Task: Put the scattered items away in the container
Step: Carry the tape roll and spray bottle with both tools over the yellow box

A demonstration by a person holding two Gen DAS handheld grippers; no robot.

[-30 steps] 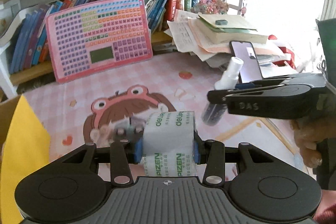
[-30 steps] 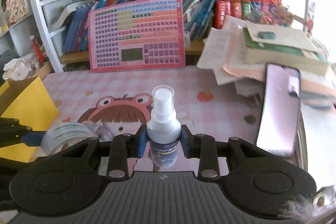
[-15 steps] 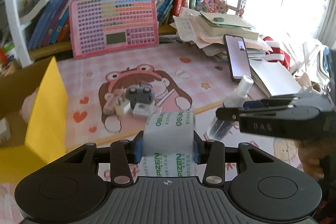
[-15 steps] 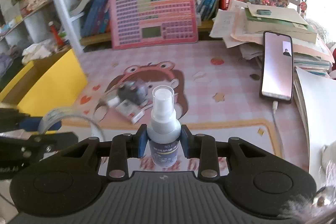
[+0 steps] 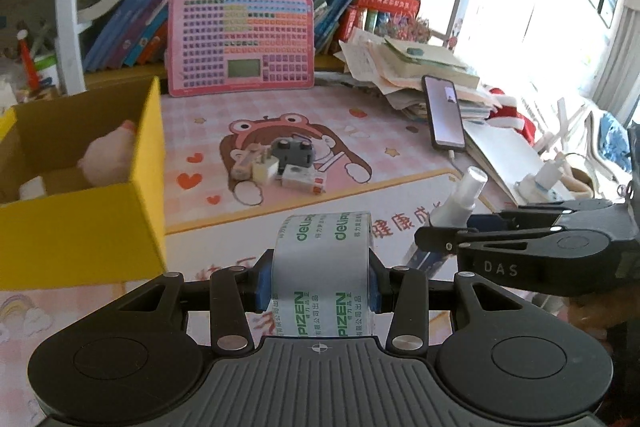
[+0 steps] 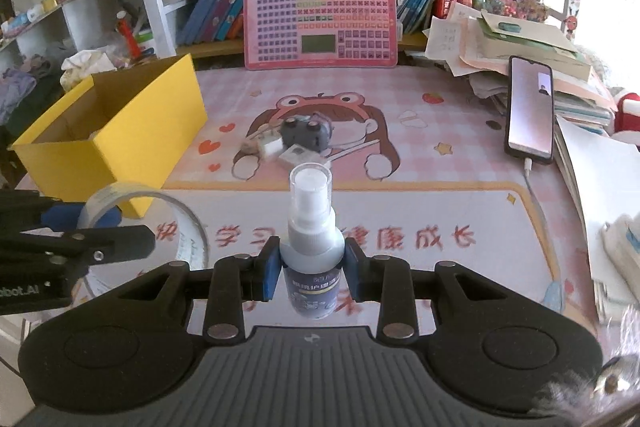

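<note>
Your left gripper (image 5: 320, 283) is clamped on the tape roll (image 5: 322, 267); both blue pads press its flat sides and the roll stands on edge between them. Your right gripper (image 6: 311, 267) is clamped on the spray bottle (image 6: 311, 227), pads at the shoulder, nozzle cap upright.

From the left gripper, the yellow box (image 5: 96, 227) sits just ahead to the left, open side up, with a pink plush (image 5: 108, 159) inside. The right gripper enters that view from the right, bottle tilted.

Straight ahead of both grippers, a cluster of small items (image 6: 294, 141) lies on the pink mat (image 6: 400, 211): a grey block, a white plug and a white flat piece, touching one another. A phone (image 6: 530, 109) lies well ahead to the right of the right gripper, against a paper stack.
</note>
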